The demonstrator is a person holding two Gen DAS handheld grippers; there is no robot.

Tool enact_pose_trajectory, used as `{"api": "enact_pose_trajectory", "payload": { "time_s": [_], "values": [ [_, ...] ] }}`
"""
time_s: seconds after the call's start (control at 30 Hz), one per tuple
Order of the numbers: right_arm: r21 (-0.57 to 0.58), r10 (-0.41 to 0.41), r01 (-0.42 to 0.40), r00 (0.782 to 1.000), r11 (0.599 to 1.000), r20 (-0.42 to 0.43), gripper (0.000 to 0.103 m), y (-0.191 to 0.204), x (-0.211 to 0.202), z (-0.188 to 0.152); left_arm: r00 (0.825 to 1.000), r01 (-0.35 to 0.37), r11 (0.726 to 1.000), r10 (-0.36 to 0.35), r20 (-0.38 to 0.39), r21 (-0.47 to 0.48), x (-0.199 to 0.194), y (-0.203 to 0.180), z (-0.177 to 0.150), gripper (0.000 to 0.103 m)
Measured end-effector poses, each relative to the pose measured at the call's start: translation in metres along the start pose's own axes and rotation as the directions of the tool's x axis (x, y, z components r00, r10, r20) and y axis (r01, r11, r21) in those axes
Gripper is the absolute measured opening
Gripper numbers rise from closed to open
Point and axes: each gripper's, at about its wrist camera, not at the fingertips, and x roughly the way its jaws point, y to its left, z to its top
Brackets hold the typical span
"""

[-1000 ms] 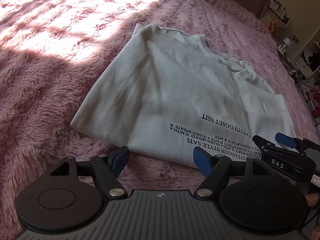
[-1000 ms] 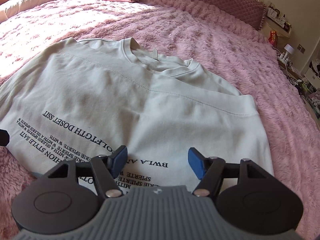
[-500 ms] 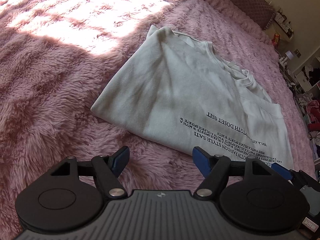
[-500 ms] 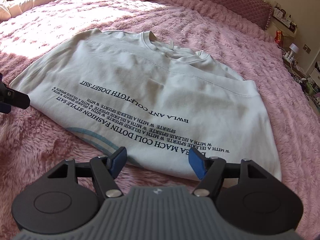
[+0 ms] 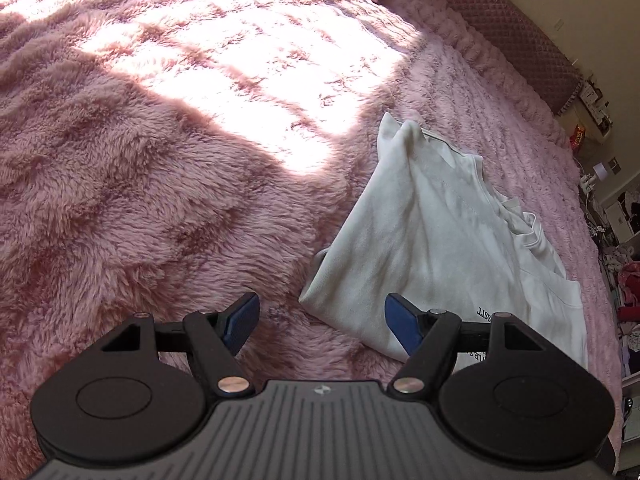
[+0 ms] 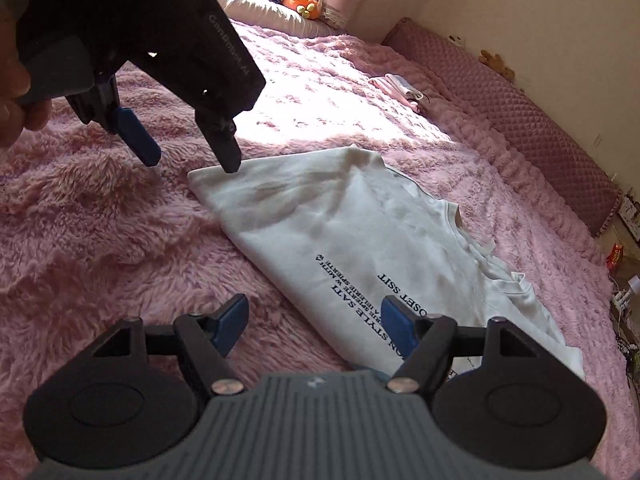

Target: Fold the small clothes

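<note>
A cream T-shirt (image 6: 360,220) with black print lies partly folded on the fluffy pink blanket (image 6: 100,240). In the right wrist view my right gripper (image 6: 314,326) hovers over the shirt's near left edge. Its jaws are opening and the pads press on nothing. The same view shows my left gripper (image 6: 186,156) at the upper left, held by a hand (image 6: 12,80), open, one fingertip (image 6: 230,160) just over the shirt's far corner. In the left wrist view the left gripper (image 5: 322,324) is open above that corner of the T-shirt (image 5: 440,248), holding nothing.
A small pile of folded pink and white clothes (image 6: 400,88) sits farther up the bed. A quilted pink bolster (image 6: 540,120) runs along the wall. An orange plush toy (image 6: 304,4) lies by the pillows. Clutter (image 5: 624,280) stands beyond the bed's right edge.
Both grippers have slid left along the shirt to its left side. The left gripper now shows in the right wrist view over the far corner. The right view has rolled.
</note>
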Motion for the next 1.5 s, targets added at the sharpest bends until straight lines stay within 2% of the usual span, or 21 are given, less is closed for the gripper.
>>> {"api": "enact_pose_trajectory", "payload": {
  "time_s": [0.23,0.53,0.67,0.77,0.9,1.2,1.4,1.5],
  "values": [
    [-0.124,-0.037,0.042,0.998,0.991,0.04,0.069,0.039,0.037,0.025,0.992,0.12,0.993,-0.12,-0.023,-0.007,0.017,0.017,0.029,0.084],
    [-0.141,-0.047,0.056,0.997,0.988,0.068,0.069,0.052,0.065,0.044,0.978,0.195,0.981,-0.195,-0.08,-0.008,0.07,0.015,0.059,0.084],
    [-0.14,-0.049,0.06,0.996,0.988,0.079,0.069,0.055,0.075,0.049,0.948,0.299,0.952,-0.305,-0.092,-0.071,0.093,0.011,0.078,0.084],
    [-0.144,-0.062,0.074,0.994,0.987,0.09,0.07,0.057,0.083,0.053,0.934,0.336,0.94,-0.34,-0.112,-0.055,0.116,-0.001,0.095,0.084],
    [-0.137,-0.084,0.098,0.991,0.986,0.103,0.075,0.058,0.089,0.056,0.898,0.401,0.908,-0.415,-0.147,-0.116,0.154,-0.012,0.116,0.084],
    [-0.124,-0.127,0.145,0.982,0.982,0.143,0.075,0.058,0.1,0.059,0.864,0.455,0.869,-0.484,-0.139,-0.195,0.203,-0.02,0.156,0.084],
    [-0.166,-0.189,0.223,0.962,0.961,0.198,0.075,0.071,0.103,0.059,0.86,0.45,0.87,-0.483,-0.168,-0.2,0.213,-0.029,0.164,0.082],
    [-0.154,-0.191,0.221,0.963,0.963,0.191,0.074,0.079,0.102,0.062,0.858,0.453,0.875,-0.48,-0.182,-0.17,0.213,-0.033,0.166,0.066]
  ]
}}
